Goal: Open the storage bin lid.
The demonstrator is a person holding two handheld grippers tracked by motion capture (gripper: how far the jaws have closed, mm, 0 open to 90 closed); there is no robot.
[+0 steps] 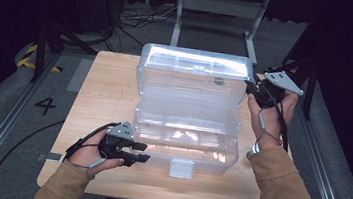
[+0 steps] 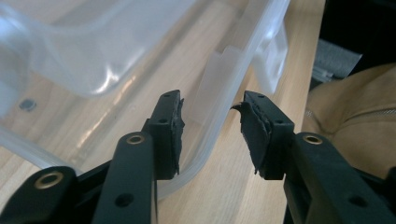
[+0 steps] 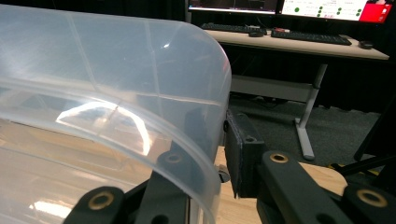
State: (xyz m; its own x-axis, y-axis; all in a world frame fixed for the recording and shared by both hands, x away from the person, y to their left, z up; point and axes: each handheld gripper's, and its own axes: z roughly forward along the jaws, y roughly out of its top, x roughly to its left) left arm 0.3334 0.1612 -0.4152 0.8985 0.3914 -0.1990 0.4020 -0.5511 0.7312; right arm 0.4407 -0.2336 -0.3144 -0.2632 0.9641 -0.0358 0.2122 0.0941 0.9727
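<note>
A clear plastic toolbox [image 1: 184, 148] stands open on the wooden table [image 1: 107, 91], its lid [image 1: 192, 73] tipped up at the back. My left gripper [image 1: 144, 152] sits at the box's front left corner. In the left gripper view its jaws [image 2: 210, 135] straddle the box's rim [image 2: 224, 100] and stand open, with a gap beside the right pad. My right gripper [image 1: 252, 88] is at the lid's right end. In the right gripper view it [image 3: 217, 140] is shut on the lid's wall [image 3: 116, 70]: one jaw shows through the plastic, and the other pad [image 3: 240, 149] rests against the outside.
A white latch [image 1: 181, 168] hangs at the box's front middle. Bare table lies left of the box. Beyond the table are a grey desk frame [image 1: 219, 14], floor cables [image 1: 138, 17] and a desk with keyboards [image 3: 280, 35]. A sleeve [image 2: 355, 112] is close on the left gripper's right.
</note>
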